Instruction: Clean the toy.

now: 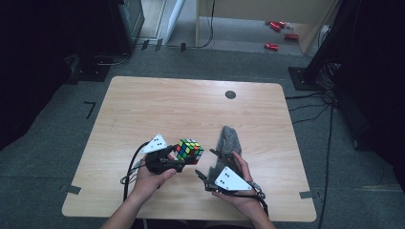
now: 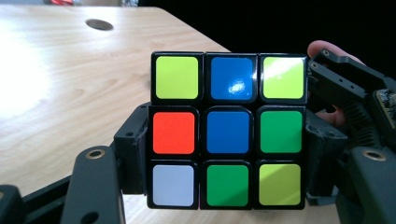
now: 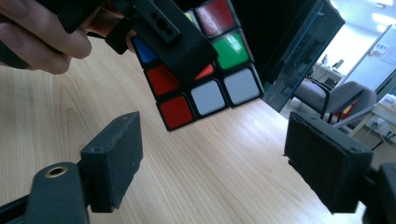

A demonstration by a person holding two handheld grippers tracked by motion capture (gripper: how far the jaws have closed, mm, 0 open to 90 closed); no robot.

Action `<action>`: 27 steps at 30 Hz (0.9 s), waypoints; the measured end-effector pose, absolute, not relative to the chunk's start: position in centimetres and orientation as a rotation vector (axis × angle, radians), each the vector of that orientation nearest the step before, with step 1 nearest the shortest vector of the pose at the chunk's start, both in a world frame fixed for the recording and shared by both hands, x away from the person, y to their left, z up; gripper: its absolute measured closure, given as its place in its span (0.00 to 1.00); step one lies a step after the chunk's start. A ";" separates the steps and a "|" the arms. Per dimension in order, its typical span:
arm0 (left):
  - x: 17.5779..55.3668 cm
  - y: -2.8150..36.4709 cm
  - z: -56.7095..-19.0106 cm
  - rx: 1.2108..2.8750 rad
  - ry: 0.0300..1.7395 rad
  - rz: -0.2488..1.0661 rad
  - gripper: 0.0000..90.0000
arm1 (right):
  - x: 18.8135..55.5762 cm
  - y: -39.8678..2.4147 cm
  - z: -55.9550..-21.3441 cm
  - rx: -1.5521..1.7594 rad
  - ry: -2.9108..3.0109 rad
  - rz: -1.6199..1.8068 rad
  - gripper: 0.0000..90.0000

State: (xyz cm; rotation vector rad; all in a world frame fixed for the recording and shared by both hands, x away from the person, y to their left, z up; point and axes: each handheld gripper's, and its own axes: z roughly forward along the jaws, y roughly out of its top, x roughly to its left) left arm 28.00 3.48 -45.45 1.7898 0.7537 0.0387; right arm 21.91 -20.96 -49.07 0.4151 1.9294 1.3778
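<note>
The left gripper (image 1: 184, 160) clamps the puzzle cube (image 1: 189, 150) just above the table (image 1: 143, 109); the right gripper (image 3: 217, 161) sits near it, jaws wide, nothing between them; a grey cloth (image 1: 228, 143) lies beside.

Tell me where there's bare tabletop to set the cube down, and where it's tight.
Free: the far half of the table, from the left edge across to the round hole, and the left strip beside the left gripper. Crowded: the near middle, where the cube, the grey cloth and the right gripper sit close together.
</note>
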 end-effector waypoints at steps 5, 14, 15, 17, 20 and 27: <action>28.0 2.8 -45.6 1.832 0.749 -0.038 0.38 | 21.8 -20.5 -49.3 0.377 1.926 1.347 0.22; 28.1 2.0 -45.9 1.887 0.735 -0.159 0.38 | 21.4 -19.8 -49.8 0.250 1.916 1.247 0.35; 28.2 2.1 -45.9 1.888 0.738 -0.161 0.38 | 21.3 -19.8 -49.8 0.239 1.915 1.236 0.36; 28.3 2.1 -46.0 1.890 0.737 -0.172 0.38 | 21.3 -19.7 -49.7 0.225 1.917 1.229 0.37; 28.3 2.1 -45.9 1.895 0.716 -0.160 0.36 | 21.4 -19.9 -49.7 0.250 1.926 1.246 0.38; 28.1 2.8 -45.2 1.831 0.667 -0.075 0.29 | 21.9 -21.0 -49.7 0.346 1.935 1.277 0.38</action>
